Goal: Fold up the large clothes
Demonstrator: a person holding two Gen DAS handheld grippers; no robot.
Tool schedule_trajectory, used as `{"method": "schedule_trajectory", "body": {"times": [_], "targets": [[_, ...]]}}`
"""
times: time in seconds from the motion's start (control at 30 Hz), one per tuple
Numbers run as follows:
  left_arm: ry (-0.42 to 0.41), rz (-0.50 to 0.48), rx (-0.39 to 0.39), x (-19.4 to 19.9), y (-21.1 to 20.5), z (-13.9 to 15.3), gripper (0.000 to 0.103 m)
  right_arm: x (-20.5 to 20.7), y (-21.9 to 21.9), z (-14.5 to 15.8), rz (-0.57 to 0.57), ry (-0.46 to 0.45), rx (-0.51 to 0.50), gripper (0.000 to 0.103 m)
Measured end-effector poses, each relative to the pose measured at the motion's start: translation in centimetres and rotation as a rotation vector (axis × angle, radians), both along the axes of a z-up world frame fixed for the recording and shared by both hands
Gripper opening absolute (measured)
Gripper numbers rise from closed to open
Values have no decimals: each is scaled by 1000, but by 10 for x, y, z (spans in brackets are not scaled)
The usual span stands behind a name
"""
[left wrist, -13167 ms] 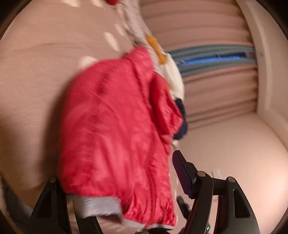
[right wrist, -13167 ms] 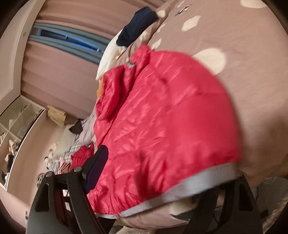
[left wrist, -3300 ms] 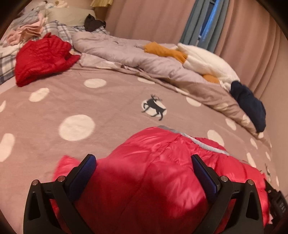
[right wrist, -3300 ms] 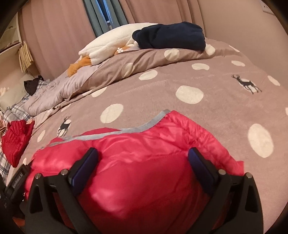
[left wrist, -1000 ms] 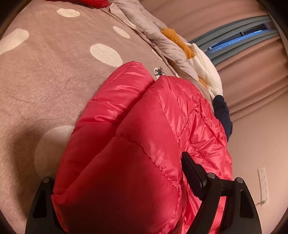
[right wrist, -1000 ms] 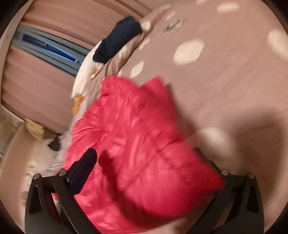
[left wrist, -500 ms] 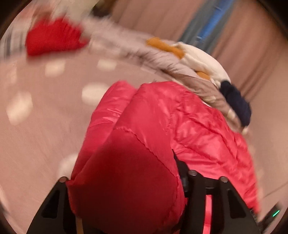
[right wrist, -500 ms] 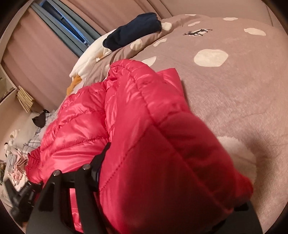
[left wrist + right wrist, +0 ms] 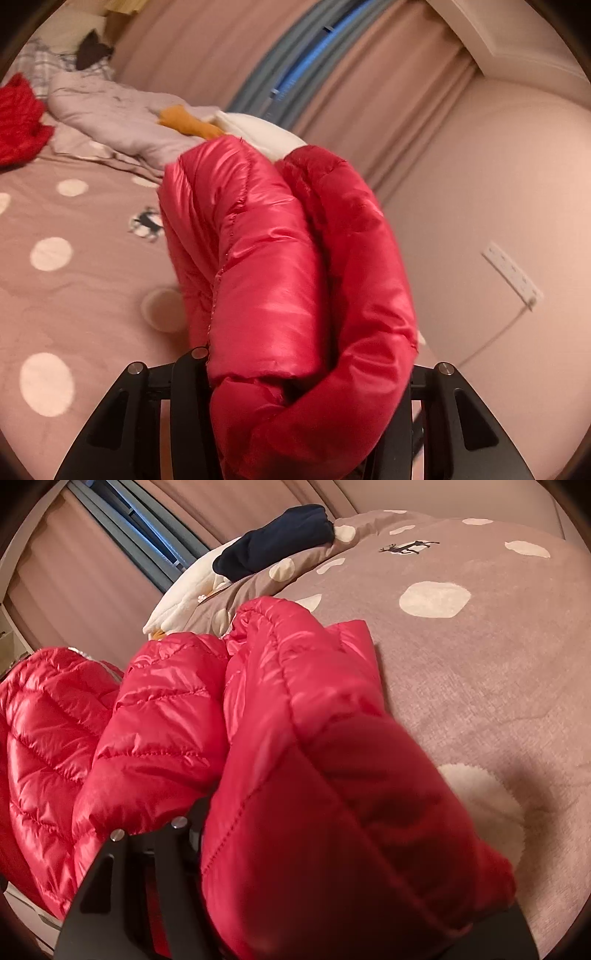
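Observation:
A shiny red puffer jacket [image 9: 288, 280] is bunched up and held above the brown polka-dot bedspread [image 9: 74, 295]. My left gripper [image 9: 306, 373] is shut on a thick fold of the red puffer jacket, which hides its fingertips. In the right wrist view the jacket [image 9: 280, 746] fills the left and centre of the frame. My right gripper [image 9: 332, 849] is shut on another thick fold; its right finger is hidden under the fabric. The bedspread [image 9: 480, 664] lies beyond it.
A second red garment [image 9: 18, 122] lies at the far left of the bed. A lilac duvet [image 9: 122, 122], an orange item [image 9: 188, 123], a white fleece [image 9: 184, 594] and a navy garment [image 9: 277, 541] are piled along the back. Curtains and a wall with a socket [image 9: 511, 271] stand behind.
Both grippers have closed on the jacket's folded ends and lifted it off the bedspread. The left view has tilted up toward the curtains and wall.

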State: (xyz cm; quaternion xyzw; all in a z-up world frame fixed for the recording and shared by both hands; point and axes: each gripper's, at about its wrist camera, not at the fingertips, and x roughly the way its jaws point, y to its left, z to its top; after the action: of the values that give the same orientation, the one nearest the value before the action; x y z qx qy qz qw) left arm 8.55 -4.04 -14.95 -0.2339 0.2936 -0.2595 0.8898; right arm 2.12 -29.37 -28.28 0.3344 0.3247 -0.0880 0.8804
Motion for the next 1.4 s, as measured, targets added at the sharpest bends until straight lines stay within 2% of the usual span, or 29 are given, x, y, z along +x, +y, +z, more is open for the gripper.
{"method": "schedule_trajectory", "body": {"times": [0.13, 0.2, 0.3, 0.33, 0.43, 0.47, 0.53, 0.6, 0.63, 0.7, 0.77, 0.87, 0.97, 1.07, 1.1, 1.2, 1.27, 1.33, 1.4], "targets": [[58, -207, -82, 7, -39, -9, 54, -2, -3, 1, 0, -6, 29, 59], [82, -277, -70, 15, -60, -17, 59, -5, -8, 0, 2, -18, 60, 55], [90, -243, 41, 26, -91, -27, 63, -15, -22, -1, 8, -42, 141, 47], [99, -234, 37, 30, -94, -29, 65, -18, -26, -2, 11, -44, 163, 46], [156, -233, -43, 42, -93, -36, 68, -27, -36, 7, -6, -14, 173, 46], [178, -238, -70, 46, -92, -38, 69, -31, -40, 13, -35, 4, 145, 48], [175, -247, -60, 50, -89, -39, 71, -36, -43, 23, -69, 28, 77, 54], [146, -243, -5, 47, -96, -39, 72, -39, -46, 31, -98, 48, 19, 66], [123, -232, 42, 44, -102, -38, 72, -40, -47, 33, -109, 51, -2, 68], [116, -206, 79, 43, -111, -38, 72, -43, -49, 37, -119, 55, -38, 71], [124, -195, 86, 40, -116, -39, 72, -45, -53, 39, -135, 52, -53, 74], [123, -195, 125, 43, -123, -36, 72, -52, -66, 39, -160, 40, -7, 80], [117, -188, 128, 46, -127, -40, 72, -56, -75, 35, -167, 44, 44, 82], [138, -193, 67, 40, -121, -49, 72, -57, -81, 37, -172, 48, 71, 82], [137, -194, 71, 41, -122, -49, 72, -58, -83, 40, -180, 49, 65, 82], [113, -191, 121, 26, -130, -44, 73, -58, -87, 51, -176, 60, 3, 86], [95, -188, 163, 23, -140, -44, 75, -61, -91, 58, -188, 45, 6, 86], [99, -204, 186, 24, -147, -47, 77, -67, -96, 66, -218, 21, 8, 86], [115, -253, 192, 29, -154, -51, 80, -79, -105, 81, -301, 17, -57, 88]]}}
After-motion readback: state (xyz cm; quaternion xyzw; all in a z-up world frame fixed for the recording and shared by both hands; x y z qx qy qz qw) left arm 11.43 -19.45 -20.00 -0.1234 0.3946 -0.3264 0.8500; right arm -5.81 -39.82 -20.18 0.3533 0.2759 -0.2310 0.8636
